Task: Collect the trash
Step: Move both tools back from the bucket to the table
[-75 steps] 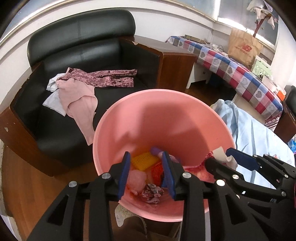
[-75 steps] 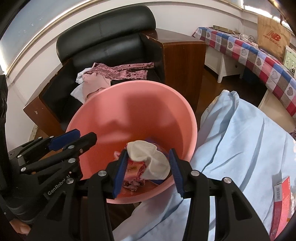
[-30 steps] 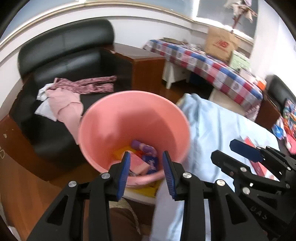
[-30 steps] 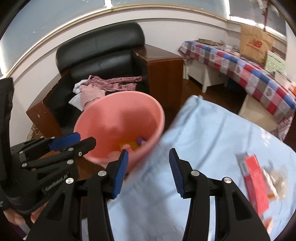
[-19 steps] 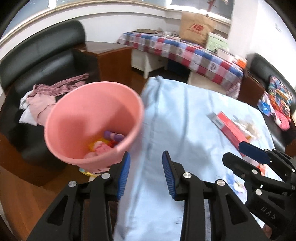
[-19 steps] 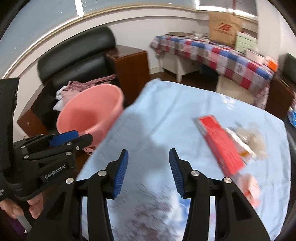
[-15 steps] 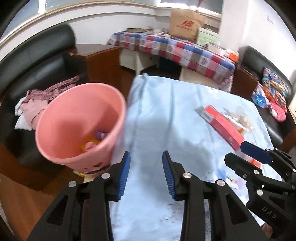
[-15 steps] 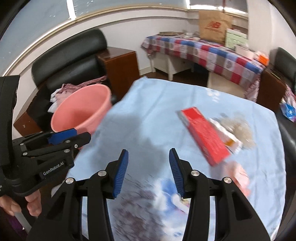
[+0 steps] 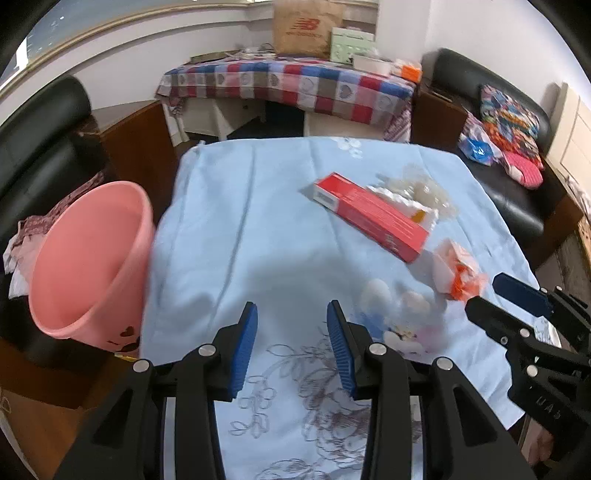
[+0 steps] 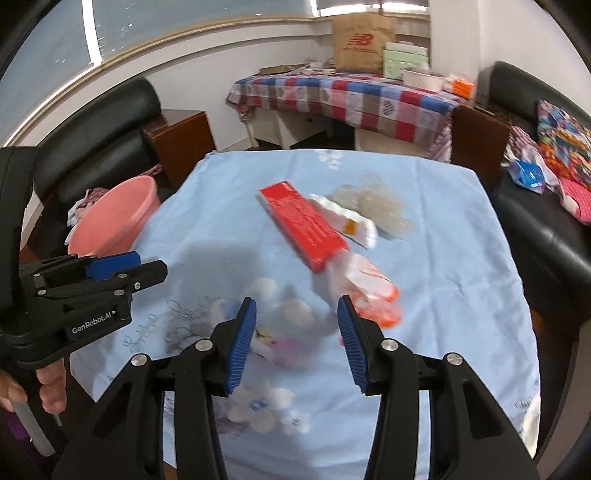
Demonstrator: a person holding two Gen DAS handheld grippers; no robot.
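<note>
Over the table's light blue cloth (image 9: 240,221), my left gripper (image 9: 291,317) hangs with its jaws opening and nothing between them. My right gripper (image 10: 297,314) is open and empty, just short of a white-and-orange wrapper (image 10: 369,284). A long red box (image 10: 306,221) lies mid-table, with a white packet (image 10: 347,221) and crumpled clear plastic (image 10: 373,203) beside it. The pink bin (image 9: 92,258) stands off the table's left edge. In the left wrist view the red box (image 9: 369,216), the wrapper (image 9: 458,269) and the right gripper (image 9: 517,295) lie to the right.
A black armchair (image 10: 103,122) with clothes and a brown side table (image 10: 184,140) stand behind the bin. A checkered table (image 9: 288,85) with a paper bag (image 9: 306,26) is at the back. A black sofa (image 10: 535,221) with colourful items runs along the right.
Both grippers swung from above the pink bin rightward over the table. The white tissue between the right jaws earlier is gone. The left jaws stand slightly wider.
</note>
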